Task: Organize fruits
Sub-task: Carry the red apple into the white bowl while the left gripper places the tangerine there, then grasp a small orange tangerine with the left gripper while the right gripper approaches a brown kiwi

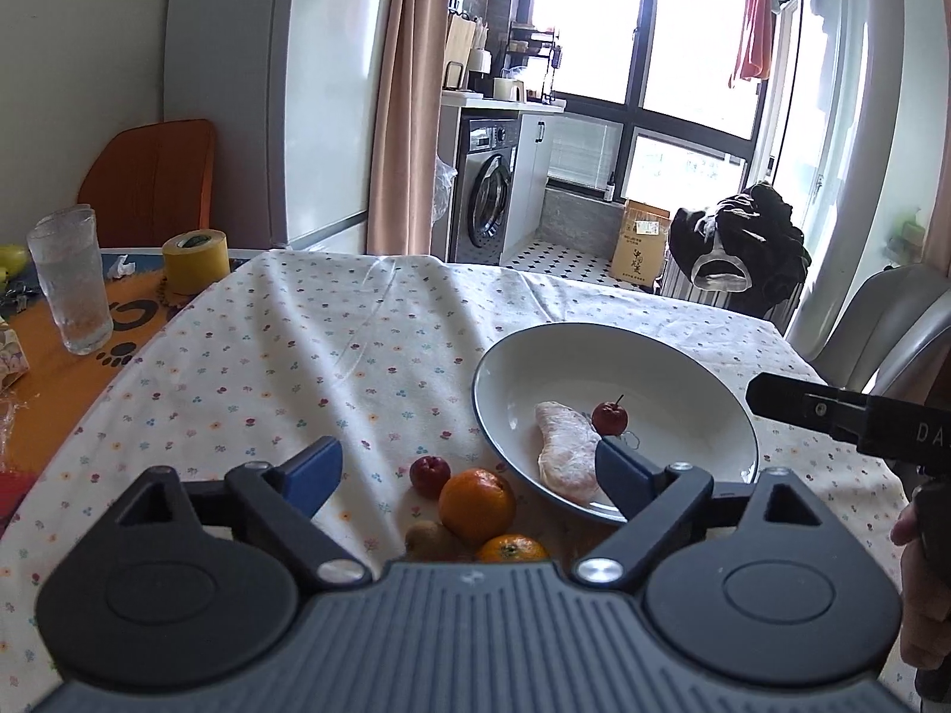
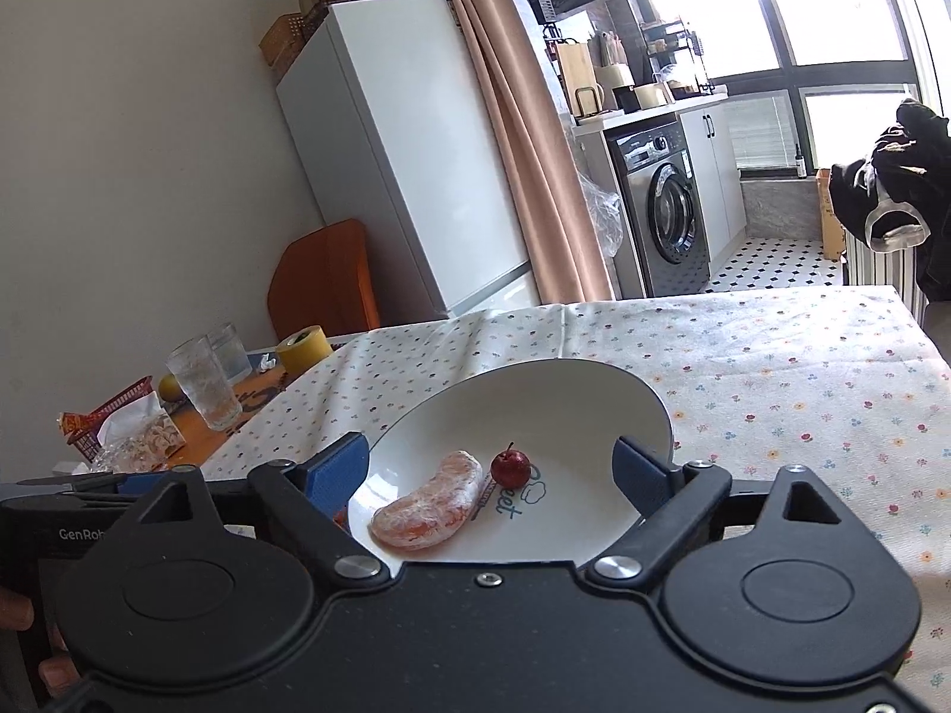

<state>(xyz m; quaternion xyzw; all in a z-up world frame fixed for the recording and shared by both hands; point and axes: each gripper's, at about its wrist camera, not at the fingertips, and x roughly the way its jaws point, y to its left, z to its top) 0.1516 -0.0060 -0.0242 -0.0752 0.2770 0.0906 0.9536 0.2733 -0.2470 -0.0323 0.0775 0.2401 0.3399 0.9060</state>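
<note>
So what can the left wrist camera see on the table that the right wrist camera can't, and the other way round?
Only the left wrist view shows the loose fruit on the tablecloth beside the plate: a small red fruit, a large orange, a smaller orange and a kiwi.

Only the right wrist view shows the red basket and the lettering printed inside the plate.

Both show the white plate holding a peeled citrus segment and a small stemmed red fruit, plus the drinking glass and yellow tape roll. Both grippers, left and right, are open.
</note>
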